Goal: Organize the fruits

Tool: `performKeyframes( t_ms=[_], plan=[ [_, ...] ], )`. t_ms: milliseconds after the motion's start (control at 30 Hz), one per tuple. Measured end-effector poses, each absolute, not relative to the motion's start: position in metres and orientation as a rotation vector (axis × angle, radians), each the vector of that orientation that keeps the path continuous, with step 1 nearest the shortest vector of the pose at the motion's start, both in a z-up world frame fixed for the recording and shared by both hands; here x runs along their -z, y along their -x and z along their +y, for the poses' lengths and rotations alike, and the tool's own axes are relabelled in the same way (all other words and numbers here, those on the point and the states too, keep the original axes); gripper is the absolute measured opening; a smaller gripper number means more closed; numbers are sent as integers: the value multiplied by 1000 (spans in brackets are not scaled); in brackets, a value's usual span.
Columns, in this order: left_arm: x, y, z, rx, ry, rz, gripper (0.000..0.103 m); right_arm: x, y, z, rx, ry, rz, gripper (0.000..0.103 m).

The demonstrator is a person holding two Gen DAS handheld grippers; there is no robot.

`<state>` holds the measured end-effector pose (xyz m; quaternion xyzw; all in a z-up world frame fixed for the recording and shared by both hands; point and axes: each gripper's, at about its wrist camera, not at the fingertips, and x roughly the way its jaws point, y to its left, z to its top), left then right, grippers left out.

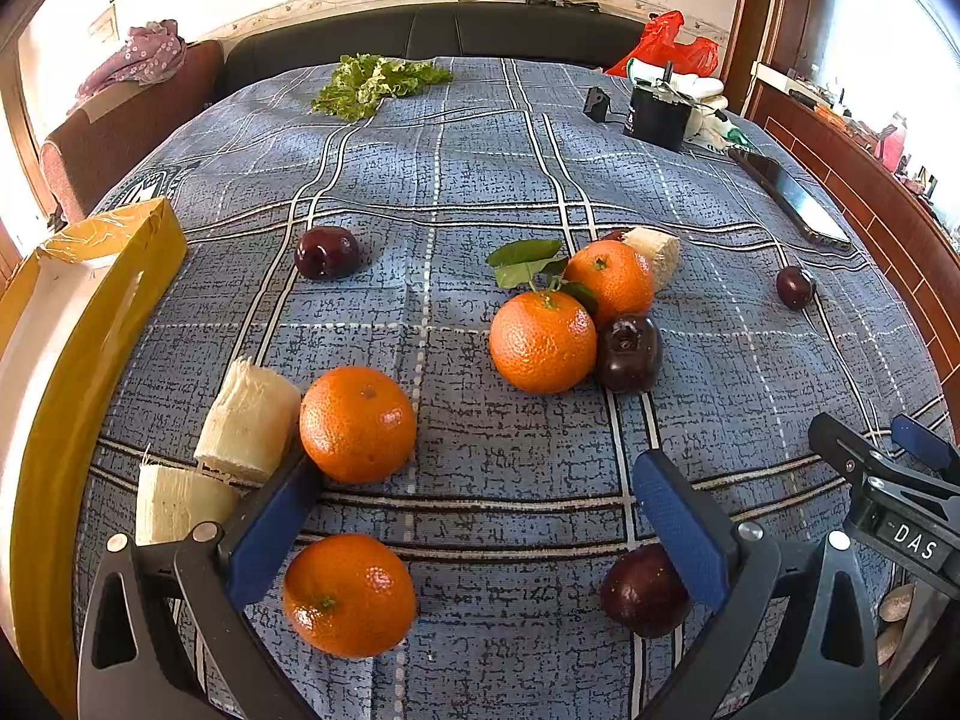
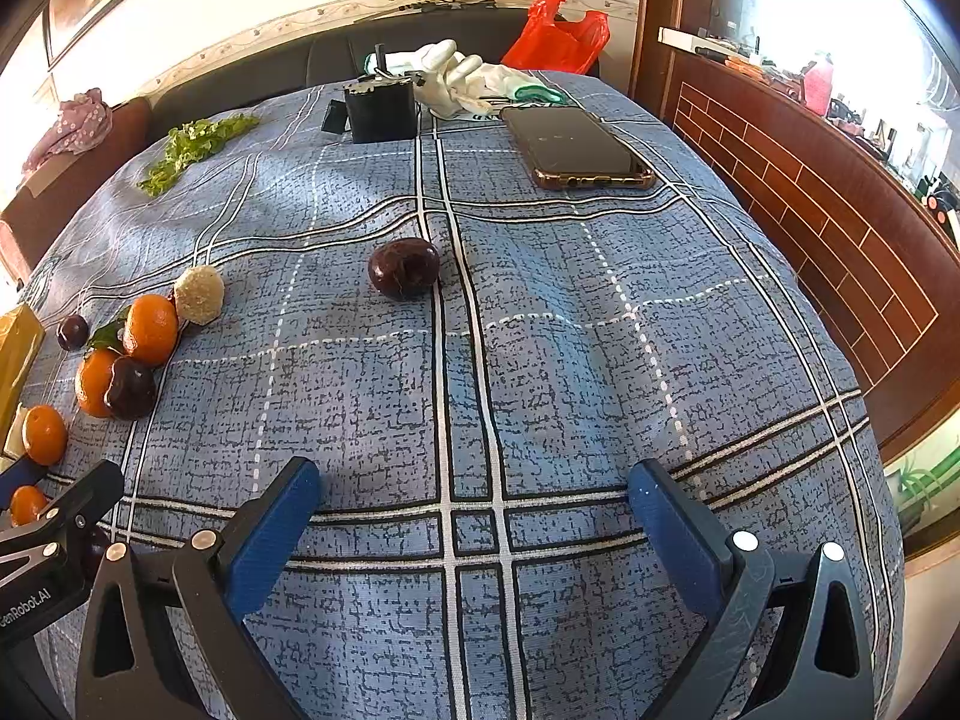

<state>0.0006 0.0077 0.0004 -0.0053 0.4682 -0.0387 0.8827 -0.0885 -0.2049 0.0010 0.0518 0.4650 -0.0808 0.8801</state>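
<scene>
**Left wrist view: fruit lies ahead of my left tool, one lone plum ahead of my right**

Left wrist view shows the blue checked cloth (image 1: pixel 480 168) spread over what may be a worktop or a bed; I cannot tell which. A yellow box (image 1: pixel 90 324) stands along its left edge, long axis running away from me.

My left tool (image 1: pixel 474 522) is spread wide and holds nothing. One orange (image 1: pixel 350 595) sits low between its fingers, hard against the left one, stem end turned toward the camera. A second orange (image 1: pixel 357 424) lies just past the left fingertip, touching a pale cut chunk (image 1: pixel 249 420) whose long axis leans up and to the right. A dark plum (image 1: pixel 643 590) sits by the right finger, partly hidden behind it.

Further ahead and slightly right is a cluster: a leafy orange (image 1: pixel 543 341), another orange (image 1: pixel 609 282) and a plum (image 1: pixel 628 353), all touching.

My right tool (image 2: pixel 474 516) is also wide apart and empty. A single plum (image 2: pixel 403 268) lies well ahead, slightly left of its centre line, long axis across my view.

My judgement: the left tool is far nearer the fruit, and the near orange is round, so approach angle matters little.
</scene>
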Motion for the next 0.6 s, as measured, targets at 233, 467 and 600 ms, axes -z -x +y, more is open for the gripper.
performKeyframes(
  t_ms=[233,467,600],
  plan=[
    [0,-1,8,80,10,972,103,-1,89,-205,168,-108,969,103],
    [0,0,8,79,9,969,103,-1,89,-205,168,-108,969,103],
    [0,-1,8,79,8,968,103,-1,89,-205,168,-108,969,103]
  ],
)
